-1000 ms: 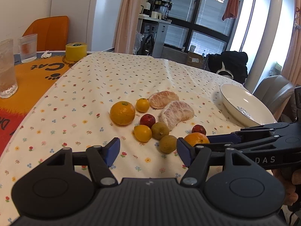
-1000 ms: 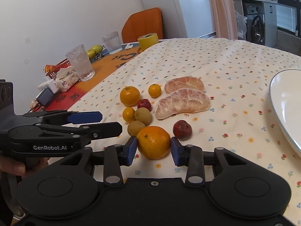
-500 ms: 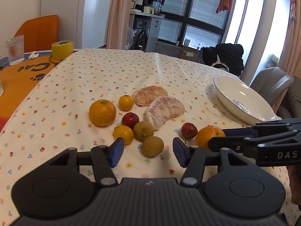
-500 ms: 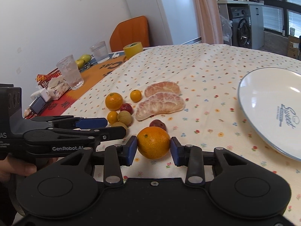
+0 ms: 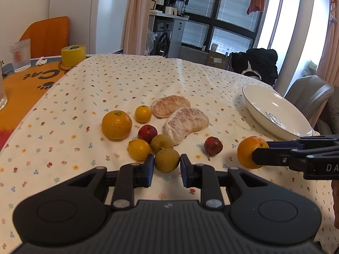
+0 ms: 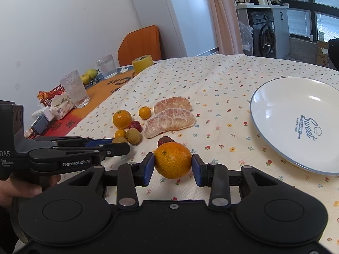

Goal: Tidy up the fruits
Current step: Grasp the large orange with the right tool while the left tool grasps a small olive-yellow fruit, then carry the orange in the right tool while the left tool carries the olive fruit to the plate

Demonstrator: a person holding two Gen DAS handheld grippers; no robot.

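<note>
Right gripper jaws clenched on round orange mandarin, lower centre; left gripper jaws clamp brownish-green round fruit.

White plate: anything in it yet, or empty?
Empty. The white plate shows only its bare glazed inside with the blue printed logo; no fruit lies in it. The orange sits between the right hand-held gripper pads, short of it.

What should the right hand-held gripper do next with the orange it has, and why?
Probably carry it right and forward, over the white plate, then open. The right hand-held gripper is shut on the orange, which looks lifted off the cloth, and the plate is bare. The left hand-held gripper brackets a brown-green fruit well clear of that path.
</note>
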